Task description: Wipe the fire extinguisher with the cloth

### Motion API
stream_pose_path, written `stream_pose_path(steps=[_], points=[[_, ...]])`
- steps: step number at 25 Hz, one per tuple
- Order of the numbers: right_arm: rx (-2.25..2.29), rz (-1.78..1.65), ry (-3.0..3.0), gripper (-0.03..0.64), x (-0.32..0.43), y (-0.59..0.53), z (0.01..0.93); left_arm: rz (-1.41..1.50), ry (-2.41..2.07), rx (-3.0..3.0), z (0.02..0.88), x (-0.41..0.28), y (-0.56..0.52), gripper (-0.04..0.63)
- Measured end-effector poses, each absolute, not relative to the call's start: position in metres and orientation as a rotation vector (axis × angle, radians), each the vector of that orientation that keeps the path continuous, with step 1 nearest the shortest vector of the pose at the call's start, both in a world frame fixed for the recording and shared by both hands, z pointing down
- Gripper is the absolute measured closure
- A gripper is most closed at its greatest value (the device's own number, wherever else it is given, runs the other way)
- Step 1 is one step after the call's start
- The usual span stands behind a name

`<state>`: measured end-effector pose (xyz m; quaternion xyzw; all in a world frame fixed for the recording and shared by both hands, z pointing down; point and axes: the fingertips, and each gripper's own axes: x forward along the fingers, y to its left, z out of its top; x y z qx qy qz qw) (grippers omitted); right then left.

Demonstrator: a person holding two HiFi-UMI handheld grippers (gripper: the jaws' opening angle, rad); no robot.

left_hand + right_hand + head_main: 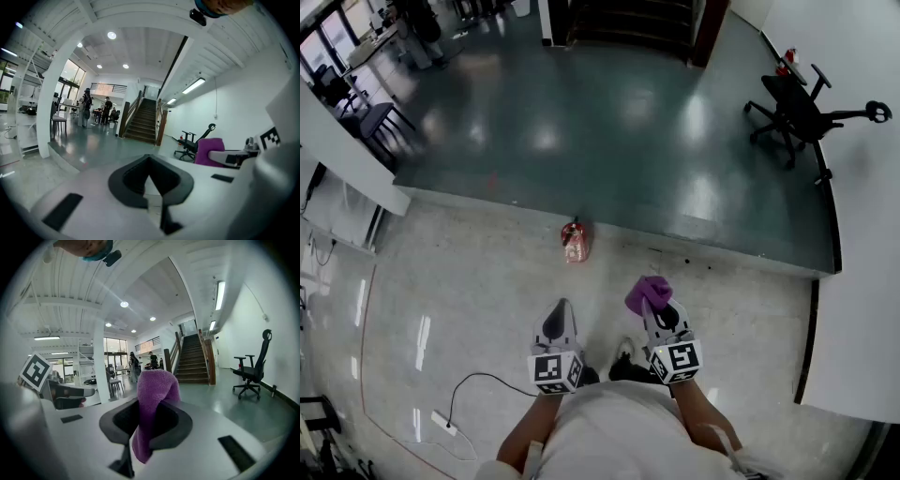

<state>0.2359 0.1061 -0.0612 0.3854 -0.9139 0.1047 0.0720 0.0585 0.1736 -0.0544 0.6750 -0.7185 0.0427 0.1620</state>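
The hall had a pale speckled floor [469,281] that stepped up to dark green ahead. The fire extinguisher [575,242] sat on the pale part, just short of the step. It looked upright, though from above I couldn't be sure. The right hand-held gripper [661,314] was clamped on the purple cloth [647,292], and the extinguisher lay at about 11 o'clock from it, well apart. The left hand-held gripper [555,317] had its jaws together on nothing. It was the nearer one, with the extinguisher close to 12 o'clock. The cloth would likely need to swing forward and left.
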Motion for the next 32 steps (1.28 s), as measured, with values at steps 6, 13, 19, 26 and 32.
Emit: stream_pose_path(steps=[6, 13, 19, 26, 32], points=[[1.159, 0.303, -2.738, 0.558, 0.241, 0.102, -0.058, 0.123, -2.049, 1.927, -0.053, 0.063, 0.175, 0.591], [1.167, 0.292, -2.751, 0.558, 0.243, 0.096, -0.058, 0.116, -2.06, 1.918, -0.051, 0.064, 0.173, 0.591], [1.14, 0.291, -2.753, 0.557, 0.243, 0.079, -0.046, 0.137, -2.094, 1.902, -0.042, 0.06, 0.164, 0.591], [1.08, 0.247, -2.749, 0.558, 0.244, 0.04, -0.012, 0.156, -2.14, 1.904, -0.022, 0.068, 0.129, 0.591], [1.063, 0.27, -2.719, 0.557, 0.23, 0.012, 0.024, 0.136, -2.16, 1.89, 0.003, 0.062, 0.104, 0.591]])
